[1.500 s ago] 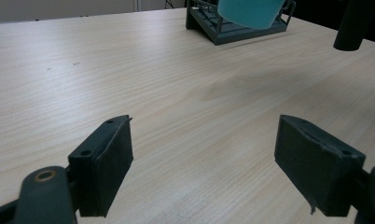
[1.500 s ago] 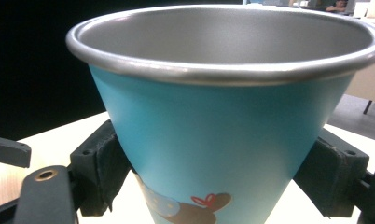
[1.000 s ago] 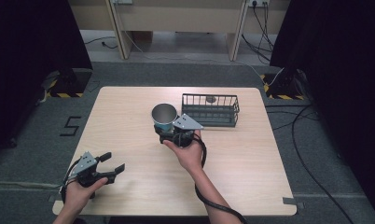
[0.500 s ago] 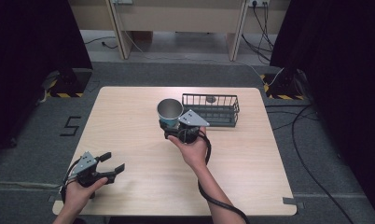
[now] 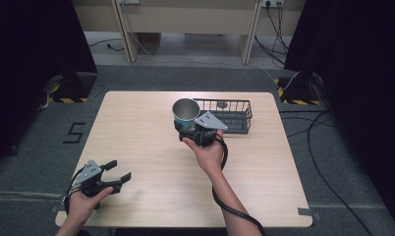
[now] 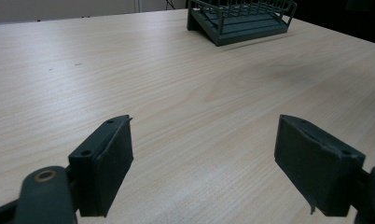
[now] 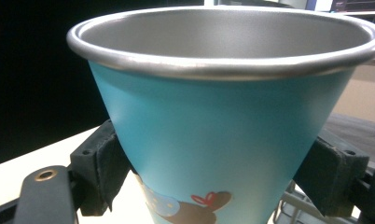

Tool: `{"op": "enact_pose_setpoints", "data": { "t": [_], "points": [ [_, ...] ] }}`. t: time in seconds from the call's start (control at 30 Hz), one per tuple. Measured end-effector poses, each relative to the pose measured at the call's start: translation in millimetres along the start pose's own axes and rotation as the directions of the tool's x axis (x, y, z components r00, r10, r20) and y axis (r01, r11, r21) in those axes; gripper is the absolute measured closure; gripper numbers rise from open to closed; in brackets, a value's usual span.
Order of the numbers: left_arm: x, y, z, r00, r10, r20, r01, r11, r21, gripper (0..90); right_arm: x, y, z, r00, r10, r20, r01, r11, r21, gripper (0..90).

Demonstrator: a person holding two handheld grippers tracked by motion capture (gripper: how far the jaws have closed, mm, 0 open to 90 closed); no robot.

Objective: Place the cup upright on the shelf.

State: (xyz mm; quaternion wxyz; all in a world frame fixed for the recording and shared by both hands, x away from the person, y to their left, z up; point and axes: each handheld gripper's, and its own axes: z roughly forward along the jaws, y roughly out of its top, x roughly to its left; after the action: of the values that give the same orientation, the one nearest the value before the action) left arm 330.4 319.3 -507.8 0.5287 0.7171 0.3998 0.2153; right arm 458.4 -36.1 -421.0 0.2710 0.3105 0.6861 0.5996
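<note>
Cup [image 5: 185,113] in R gripper [image 5: 187,129] jaws

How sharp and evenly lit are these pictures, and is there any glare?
High view: table evenly lit, surroundings dark, slightly soft. Left gripper view: sharp wood grain, the basket casts a soft shadow. Right gripper view: cup close and a little soft, a mild sheen on its metal rim, background dark.

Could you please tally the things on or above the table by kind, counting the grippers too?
Cups: 1, the blue metal cup, held by the right gripper.
Wire baskets: 1, the dark basket.
Small dark items in the basket: 1, too small to identify.
Grippers: 2, including the left gripper.
Total: 5.
</note>
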Motion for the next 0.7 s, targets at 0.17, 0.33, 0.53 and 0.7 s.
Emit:
{"op": "enact_pose_setpoints", "data": {
  "t": [0.17,0.33,0.53,0.7],
  "points": [
    [0.0,0.0,0.0,1.0000,0.000,0.000,0.000,1.0000,-0.001,18.7,-5.8,2.3,-2.3,0.9999,0.007,0.015,-0.007,1.000,-0.008,19.8],
    [0.1,0.0,0.0,1.0000,0.000,-0.001,0.000,1.0000,-0.001,18.7,-15.4,3.7,-6.1,0.9990,0.016,0.041,-0.016,1.000,-0.012,19.8],
    [0.2,-0.1,-0.2,1.0000,0.000,-0.002,0.000,1.0000,-0.001,18.8,-23.5,4.9,-9.4,0.9976,0.025,0.064,-0.025,1.000,-0.015,19.7],
    [0.2,0.0,-0.1,1.0000,0.000,-0.003,0.000,1.0000,-0.001,18.9,-34.9,7.3,-14.0,0.9951,0.029,0.094,-0.027,0.999,-0.018,19.7]
  ]
}}
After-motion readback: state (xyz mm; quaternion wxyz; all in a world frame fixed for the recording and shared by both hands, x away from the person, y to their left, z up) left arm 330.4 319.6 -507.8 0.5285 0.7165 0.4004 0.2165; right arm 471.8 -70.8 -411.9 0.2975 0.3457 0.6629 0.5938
